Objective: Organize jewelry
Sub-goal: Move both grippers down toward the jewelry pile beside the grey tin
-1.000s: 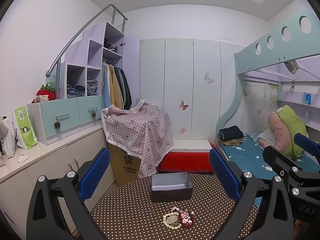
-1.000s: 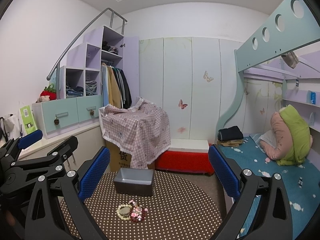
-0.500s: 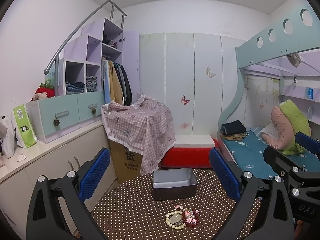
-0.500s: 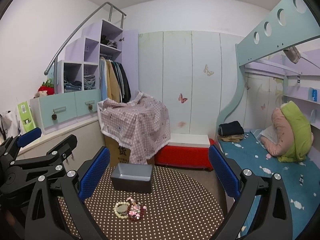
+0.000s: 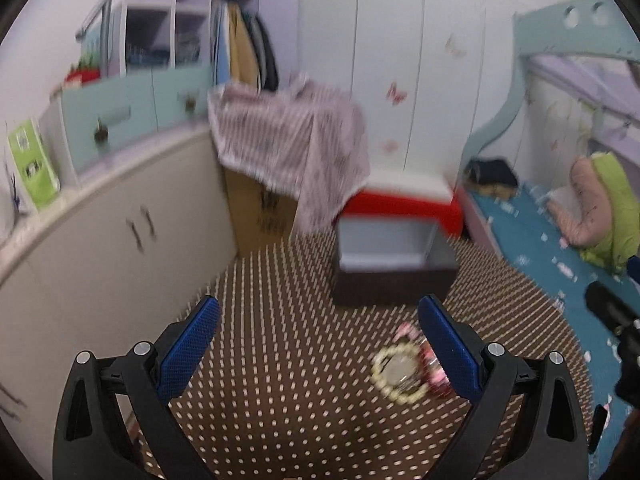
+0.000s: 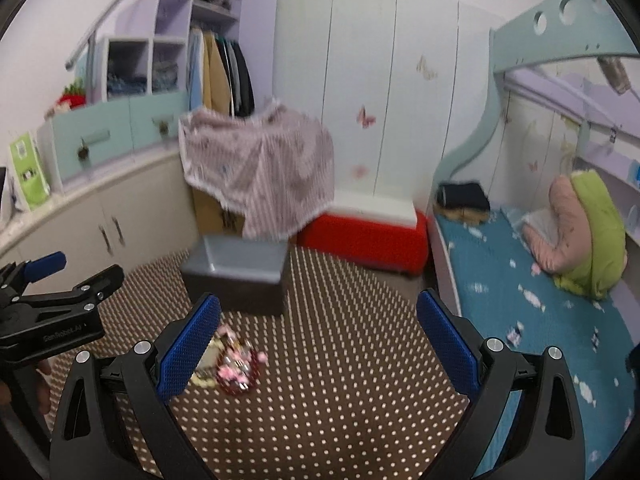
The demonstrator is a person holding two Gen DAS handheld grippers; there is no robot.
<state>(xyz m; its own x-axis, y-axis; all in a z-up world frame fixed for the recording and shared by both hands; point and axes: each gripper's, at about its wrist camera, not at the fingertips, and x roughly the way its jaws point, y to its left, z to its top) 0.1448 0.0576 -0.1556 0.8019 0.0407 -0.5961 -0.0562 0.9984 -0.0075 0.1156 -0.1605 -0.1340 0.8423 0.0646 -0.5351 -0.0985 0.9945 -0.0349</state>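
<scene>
A small pile of jewelry lies on the brown dotted table: a cream bead bracelet and pink and red pieces beside it. An open grey box stands behind the pile. My left gripper is open and empty, above the table, with the pile by its right finger. In the right wrist view the jewelry pile lies next to the left finger of my right gripper, which is open and empty. The grey box stands beyond it. Both views are blurred.
The round table stands in a small bedroom. A cabinet counter runs along the left, a cloth-covered carton and a red bench stand behind, and a bed with a blue sheet is at the right. The left gripper shows in the right wrist view.
Both grippers have tilted down and moved nearer the table. The box and the jewelry pile look larger and closer. Both stay open.
</scene>
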